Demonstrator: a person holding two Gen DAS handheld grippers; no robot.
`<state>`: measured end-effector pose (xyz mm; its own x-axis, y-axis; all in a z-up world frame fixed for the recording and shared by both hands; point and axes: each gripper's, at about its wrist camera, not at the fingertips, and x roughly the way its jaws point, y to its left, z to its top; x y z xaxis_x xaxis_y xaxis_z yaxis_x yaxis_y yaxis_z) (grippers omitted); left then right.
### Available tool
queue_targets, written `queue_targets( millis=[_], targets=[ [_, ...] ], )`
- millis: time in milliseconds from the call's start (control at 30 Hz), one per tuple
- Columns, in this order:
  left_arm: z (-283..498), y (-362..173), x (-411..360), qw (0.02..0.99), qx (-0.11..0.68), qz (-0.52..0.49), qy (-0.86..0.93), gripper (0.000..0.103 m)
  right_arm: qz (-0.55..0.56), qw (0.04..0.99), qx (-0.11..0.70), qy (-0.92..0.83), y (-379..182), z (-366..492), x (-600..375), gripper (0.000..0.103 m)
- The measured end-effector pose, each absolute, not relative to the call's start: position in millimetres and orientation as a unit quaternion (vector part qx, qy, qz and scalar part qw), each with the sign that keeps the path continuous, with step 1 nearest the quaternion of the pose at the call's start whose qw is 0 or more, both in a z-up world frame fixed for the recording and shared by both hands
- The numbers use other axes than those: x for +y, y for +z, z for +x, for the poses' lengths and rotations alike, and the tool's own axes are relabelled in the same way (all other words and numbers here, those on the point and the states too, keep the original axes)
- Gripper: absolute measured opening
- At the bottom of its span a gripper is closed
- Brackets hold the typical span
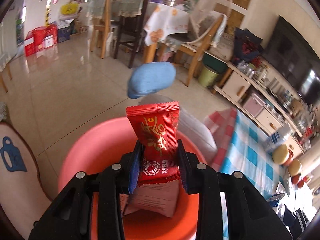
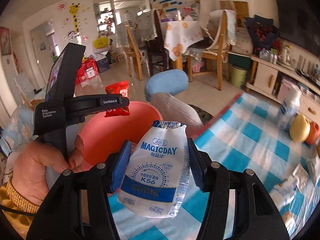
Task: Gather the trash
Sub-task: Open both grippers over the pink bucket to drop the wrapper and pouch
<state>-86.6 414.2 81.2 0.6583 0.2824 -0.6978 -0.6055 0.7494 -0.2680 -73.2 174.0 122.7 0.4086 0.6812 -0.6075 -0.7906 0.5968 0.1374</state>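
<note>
My left gripper [image 1: 159,150] is shut on a red snack wrapper [image 1: 158,138], held upright over a pink plastic basin [image 1: 96,144]. Paper-like trash [image 1: 154,200] lies in the basin under the fingers. In the right wrist view my right gripper [image 2: 158,156] is shut on an empty white MAGICDAY drink bottle [image 2: 158,170], held above the blue-checked tablecloth [image 2: 250,150] just right of the pink basin [image 2: 120,128]. That view also shows the left gripper [image 2: 118,102] side-on with the red wrapper [image 2: 118,100], held by a hand [image 2: 46,166].
A blue cushion [image 1: 152,80] on a grey stool stands beyond the basin. Fruit [image 2: 300,128] and a white bottle [image 2: 290,104] sit at the table's right. Chairs and a covered dining table [image 1: 166,22] fill the back, with a green bin [image 1: 208,76] beside a low cabinet.
</note>
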Motion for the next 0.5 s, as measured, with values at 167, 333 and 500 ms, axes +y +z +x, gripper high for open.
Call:
queue_targets(
  millis=[167,333,500],
  targets=[
    [-101.8,70.6,446.6,0.862,0.329,-0.264,0.282,0.035,-0.094,0.82,0.316,0.468,120.2,-71.2,219.3,0.057],
    [-108.8,61.0,465.9,0.847,0.336,-0.28,0.302,0.048,-0.092,0.8,0.335,0.489,107.3,-66.3,255.5,0.064],
    [-113.0,58.2,463.0,0.84,0.34,-0.285,0.314,0.078,-0.068,0.815,0.352,0.455,95.2,-58.5,253.4,0.088]
  ],
)
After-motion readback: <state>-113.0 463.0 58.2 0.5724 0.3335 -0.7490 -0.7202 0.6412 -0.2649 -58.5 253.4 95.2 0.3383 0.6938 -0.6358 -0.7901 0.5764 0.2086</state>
